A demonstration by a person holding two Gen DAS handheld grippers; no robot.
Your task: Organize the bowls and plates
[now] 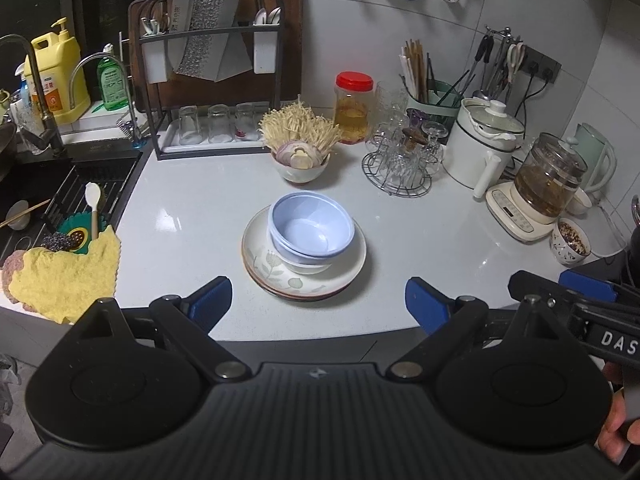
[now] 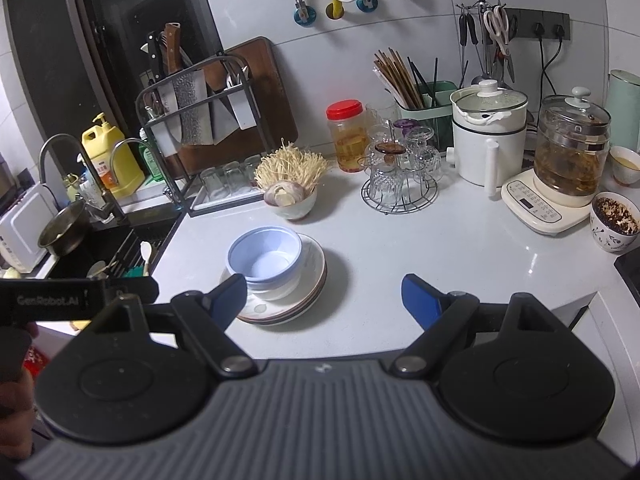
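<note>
Your left gripper (image 1: 319, 300) hangs over the counter's (image 1: 440, 232) front edge with its blue pads (image 1: 212, 298) spread wide and nothing between them. Your right gripper (image 2: 324, 300) sits just beside it, jaws likewise spread and empty, its left pad in front of the plates' near rim. Just beyond both, near the front edge toward the middle of the counter, lies a stack of plates (image 1: 352, 256), the top one cream with a leaf pattern. On the plates stand nested bowls (image 1: 310, 230), pale blue ones over a white one. Farther back stands a bowl of mushrooms (image 1: 298, 148). At the counter's left edge is the sink (image 1: 80, 184), with a yellow cloth (image 1: 60, 276) draped at its near corner.
</note>
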